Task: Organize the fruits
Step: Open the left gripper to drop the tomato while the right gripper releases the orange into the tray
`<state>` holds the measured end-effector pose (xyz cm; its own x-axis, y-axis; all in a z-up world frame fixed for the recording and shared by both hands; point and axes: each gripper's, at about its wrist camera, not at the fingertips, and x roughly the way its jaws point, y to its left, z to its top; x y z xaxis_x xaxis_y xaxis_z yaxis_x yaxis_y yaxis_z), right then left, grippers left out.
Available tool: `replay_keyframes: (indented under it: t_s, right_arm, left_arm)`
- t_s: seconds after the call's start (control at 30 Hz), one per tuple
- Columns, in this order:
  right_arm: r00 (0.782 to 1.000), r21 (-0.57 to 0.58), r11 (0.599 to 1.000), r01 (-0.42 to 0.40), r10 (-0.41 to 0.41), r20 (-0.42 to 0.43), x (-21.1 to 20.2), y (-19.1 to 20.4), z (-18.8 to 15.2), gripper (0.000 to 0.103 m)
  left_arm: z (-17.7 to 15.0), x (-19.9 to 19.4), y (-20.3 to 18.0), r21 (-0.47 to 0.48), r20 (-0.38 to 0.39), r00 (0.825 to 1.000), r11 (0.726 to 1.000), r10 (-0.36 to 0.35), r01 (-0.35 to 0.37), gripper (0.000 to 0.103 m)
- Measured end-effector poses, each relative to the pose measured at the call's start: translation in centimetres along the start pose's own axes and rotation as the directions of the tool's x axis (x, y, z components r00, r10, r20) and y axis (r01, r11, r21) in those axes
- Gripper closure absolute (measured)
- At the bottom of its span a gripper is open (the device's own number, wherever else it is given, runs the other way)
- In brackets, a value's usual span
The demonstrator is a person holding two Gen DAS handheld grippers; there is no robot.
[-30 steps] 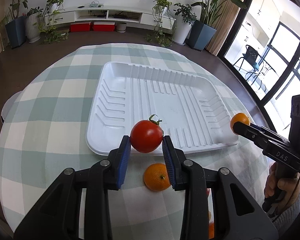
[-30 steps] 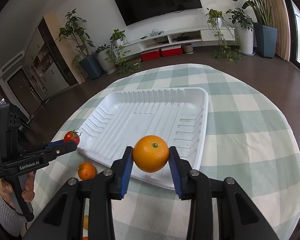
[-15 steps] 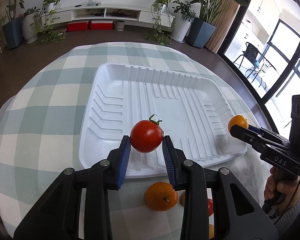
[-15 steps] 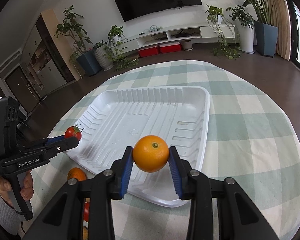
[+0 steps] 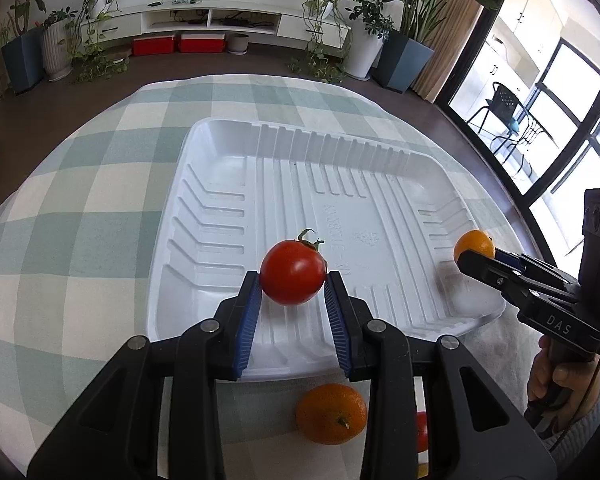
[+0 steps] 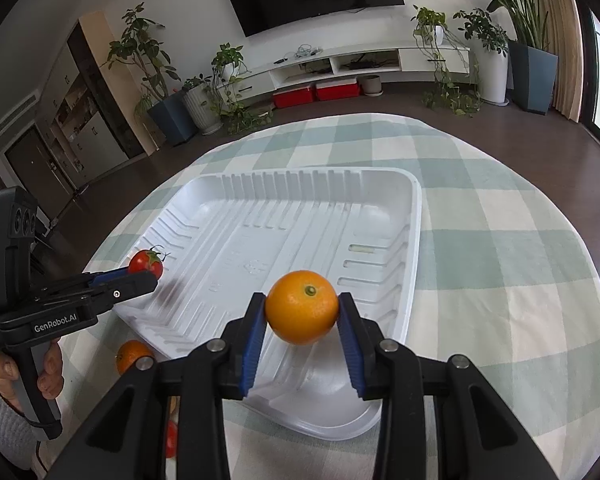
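The left tongs (image 5: 293,284) pinch a soft, bruisable tomato (image 5: 293,272) across its middle. The right tongs (image 6: 302,312) likewise clamp a firmer orange (image 6: 302,306); both look light.

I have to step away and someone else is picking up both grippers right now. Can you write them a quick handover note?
Left gripper: shut on the tomato, held above the near part of the white tray.
Right gripper: shut on an orange, held over the tray's near right corner.
Done: nothing lies in the tray.
Left: set both fruits down in it, then fetch the second orange and a partly hidden red fruit on the checked tablecloth in front of the tray.
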<state>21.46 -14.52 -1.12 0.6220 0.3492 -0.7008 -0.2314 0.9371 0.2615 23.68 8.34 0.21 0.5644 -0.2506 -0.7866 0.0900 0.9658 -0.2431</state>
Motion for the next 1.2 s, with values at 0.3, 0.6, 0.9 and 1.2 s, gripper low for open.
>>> replay_keyframes:
  t_s: [0.3, 0.6, 0.9, 1.2]
  right_arm:
    - [0.999, -0.018, 0.999, 0.033, -0.033, -0.004, 0.5, 0.0, 0.1, 0.064]
    - [0.998, -0.065, 0.996, 0.066, -0.066, 0.008, 0.3, 0.7, 0.0, 0.060]
    - [0.995, -0.106, 0.990, 0.093, -0.088, 0.043, -0.7, 1.6, -0.1, 0.055]
    - [0.985, -0.175, 0.976, 0.129, -0.106, 0.133, -3.1, 3.4, -0.9, 0.050]
  left_arm:
    - [0.1, 1.2, 0.6, -0.022, -0.009, 1.000, 1.000, -0.017, 0.017, 0.072]
    - [0.0, 1.4, 0.7, -0.008, 0.001, 1.000, 1.000, -0.011, 0.011, 0.072]
    - [-0.2, 0.2, 0.5, -0.007, 0.030, 1.000, 1.000, -0.001, 0.002, 0.072]
    - [-0.7, -2.9, -0.4, 0.030, 0.091, 0.996, 0.999, -0.017, 0.015, 0.072]
